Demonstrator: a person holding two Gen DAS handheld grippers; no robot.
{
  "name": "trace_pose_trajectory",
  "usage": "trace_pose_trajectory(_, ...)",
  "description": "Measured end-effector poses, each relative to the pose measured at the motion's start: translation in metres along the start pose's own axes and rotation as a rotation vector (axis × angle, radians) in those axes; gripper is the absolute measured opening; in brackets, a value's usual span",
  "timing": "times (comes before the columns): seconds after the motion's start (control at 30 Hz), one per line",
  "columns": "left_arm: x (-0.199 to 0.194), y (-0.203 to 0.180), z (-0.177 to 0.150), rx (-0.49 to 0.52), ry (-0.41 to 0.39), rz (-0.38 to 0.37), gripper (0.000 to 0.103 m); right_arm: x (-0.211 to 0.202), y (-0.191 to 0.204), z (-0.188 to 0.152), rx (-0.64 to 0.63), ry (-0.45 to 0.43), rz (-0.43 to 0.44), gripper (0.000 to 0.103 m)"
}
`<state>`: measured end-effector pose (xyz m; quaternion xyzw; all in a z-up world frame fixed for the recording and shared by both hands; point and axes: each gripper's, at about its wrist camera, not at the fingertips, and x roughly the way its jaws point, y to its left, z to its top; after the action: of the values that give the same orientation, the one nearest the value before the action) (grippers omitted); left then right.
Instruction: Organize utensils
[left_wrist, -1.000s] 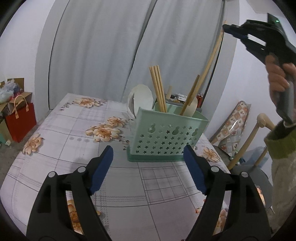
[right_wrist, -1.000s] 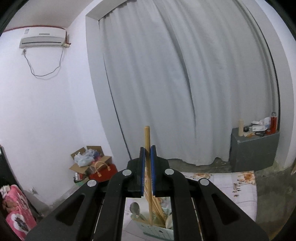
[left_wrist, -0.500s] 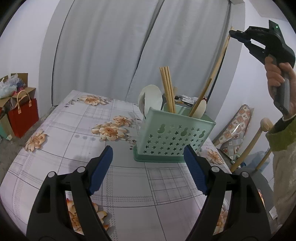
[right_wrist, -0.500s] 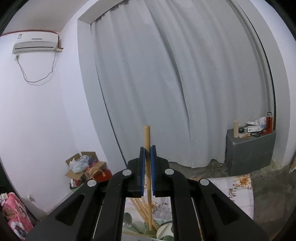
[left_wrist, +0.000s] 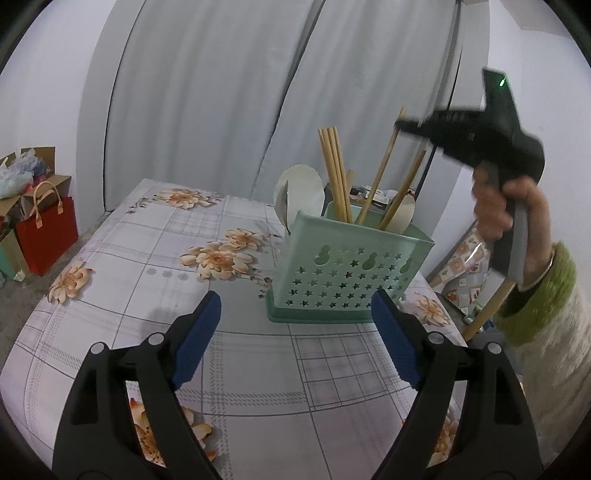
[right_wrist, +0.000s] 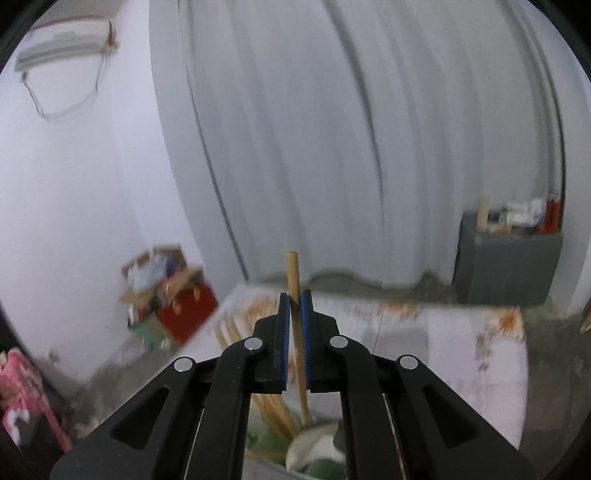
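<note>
One chopstick (right_wrist: 293, 295) was pinched near its top by the right gripper (right_wrist: 294, 343), fingers nearly closed, so the lower end could be steered into the green caddy (left_wrist: 351, 273) on the worktop (left_wrist: 147, 277). The left gripper (left_wrist: 295, 332) was held wide, having just been opened further, nothing gripped, fingers flanking the caddy, probably to brace it.

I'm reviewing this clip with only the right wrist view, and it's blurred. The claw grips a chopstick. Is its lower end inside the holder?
Observer: Yes. In the left wrist view, the chopstick in the right claw slants down past the rim of the green holder.
Operator: What is the other claw doing?
Observer: The left claw is open and empty, in front of the holder.
Operator: Are other chopsticks in there?
Observer: Yes, three chopsticks stand together, left of the held one.
</note>
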<state>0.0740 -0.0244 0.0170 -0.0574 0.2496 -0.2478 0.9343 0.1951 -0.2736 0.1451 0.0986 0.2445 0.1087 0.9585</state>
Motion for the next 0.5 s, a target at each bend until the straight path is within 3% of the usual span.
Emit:
trace_pose_trajectory(0.03, 0.001, 0.0, 0.001, 0.002, 0.0, 0.001, 0.08, 0.003, -0.002, -0.003, 0.001, 0.022, 0.007, 0.008)
trace_pose_trajectory(0.1, 0.003, -0.001, 0.002, 0.009, -0.001, 0.001, 0.081, 0.004, -0.009, -0.009, 0.014, 0.061, 0.012, 0.033)
trace_pose_trajectory(0.17, 0.008, -0.004, 0.003, 0.026, -0.002, -0.003, 0.082, -0.008, -0.021, -0.009, 0.058, 0.037, 0.039, 0.044)
trace_pose_trajectory(0.37, 0.034, -0.008, 0.014, 0.077, -0.005, -0.071, 0.084, -0.047, -0.066, -0.02, 0.236, -0.025, 0.105, 0.05)
trace_pose_trajectory(0.5, 0.064, -0.005, 0.026, 0.095, -0.001, -0.115, 0.088, -0.043, -0.094, -0.054, 0.355, 0.028, 0.118, 0.051)
